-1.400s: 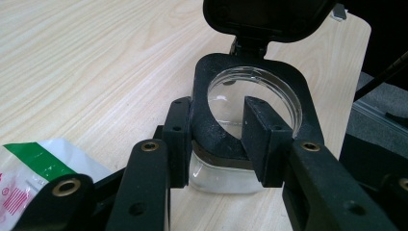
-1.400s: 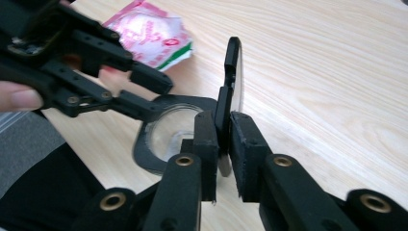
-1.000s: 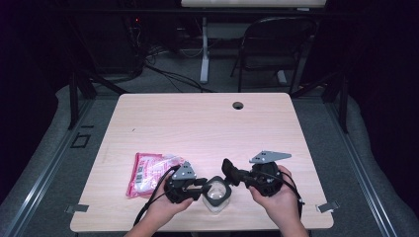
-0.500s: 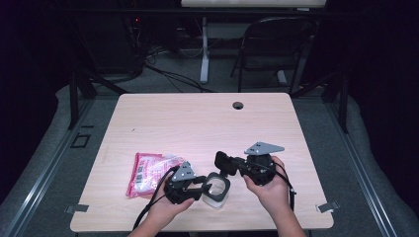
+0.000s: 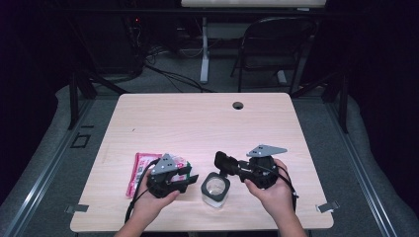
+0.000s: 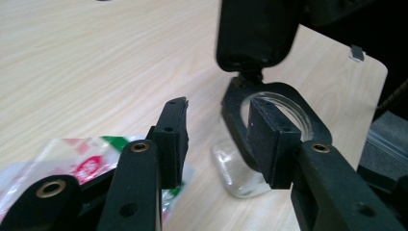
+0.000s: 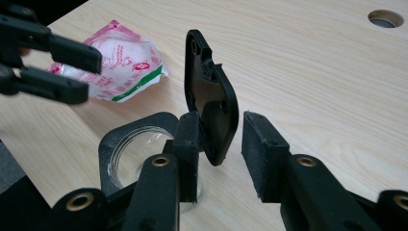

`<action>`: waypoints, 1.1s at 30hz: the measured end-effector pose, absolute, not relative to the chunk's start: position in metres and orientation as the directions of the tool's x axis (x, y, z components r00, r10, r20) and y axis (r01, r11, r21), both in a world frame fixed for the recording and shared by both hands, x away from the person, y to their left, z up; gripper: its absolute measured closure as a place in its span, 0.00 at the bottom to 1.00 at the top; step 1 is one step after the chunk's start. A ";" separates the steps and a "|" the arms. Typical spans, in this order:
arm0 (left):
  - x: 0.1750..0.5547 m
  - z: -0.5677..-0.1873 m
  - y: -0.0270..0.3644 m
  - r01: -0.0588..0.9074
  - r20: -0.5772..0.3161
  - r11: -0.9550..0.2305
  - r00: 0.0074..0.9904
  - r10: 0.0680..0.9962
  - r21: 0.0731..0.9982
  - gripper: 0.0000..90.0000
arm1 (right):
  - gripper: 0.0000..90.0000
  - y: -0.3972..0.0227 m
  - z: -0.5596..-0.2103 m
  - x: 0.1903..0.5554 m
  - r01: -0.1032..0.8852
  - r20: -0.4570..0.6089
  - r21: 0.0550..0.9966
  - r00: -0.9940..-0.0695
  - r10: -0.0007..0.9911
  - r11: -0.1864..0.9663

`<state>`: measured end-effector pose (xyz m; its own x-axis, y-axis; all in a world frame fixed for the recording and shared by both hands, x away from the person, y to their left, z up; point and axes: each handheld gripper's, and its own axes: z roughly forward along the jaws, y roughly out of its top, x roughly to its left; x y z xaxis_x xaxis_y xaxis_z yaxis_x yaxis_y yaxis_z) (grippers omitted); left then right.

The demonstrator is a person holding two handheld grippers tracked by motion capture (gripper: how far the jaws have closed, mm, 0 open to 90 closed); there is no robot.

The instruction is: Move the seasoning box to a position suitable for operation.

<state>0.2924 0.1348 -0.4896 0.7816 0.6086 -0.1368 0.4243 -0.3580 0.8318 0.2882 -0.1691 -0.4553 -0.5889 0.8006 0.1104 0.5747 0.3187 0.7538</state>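
A clear jar (image 5: 215, 190) with a black flip-top collar stands near the desk's (image 5: 207, 123) six o'clock edge, between both hands; its lid (image 7: 211, 120) is hinged upright. The right tongs (image 5: 221, 160), at the jar's one o'clock, have just been spreading and stand loose around the lid without pinching it. The left tongs (image 5: 190, 175), at its nine o'clock, have also been opening and hold nothing, above the pink packet (image 5: 143, 170). The right hand looks nearer.

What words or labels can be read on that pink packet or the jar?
Pink packet: red print and a round emblem, with a green stripe at the edge, too blurred to read.
Clear jar with its black flip lid: no writing visible.
Table: no writing or signs.
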 end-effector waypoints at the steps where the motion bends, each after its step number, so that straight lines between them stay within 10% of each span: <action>1: 0.293 -0.488 0.138 0.422 -0.134 -0.355 0.779 0.612 0.834 0.66 | 0.75 -0.170 -0.454 0.287 0.581 0.118 0.752 -0.583 0.804 0.311; 24: 0.278 -0.521 0.183 0.487 -0.060 -0.387 0.678 0.732 0.783 0.60 | 0.60 -0.163 -0.434 0.281 0.537 0.114 0.780 -0.627 0.770 0.322; 33: 0.280 -0.539 0.173 0.511 -0.051 -0.422 0.679 0.732 0.749 0.38 | 0.57 -0.163 -0.434 0.281 0.525 0.113 0.793 -0.627 0.771 0.310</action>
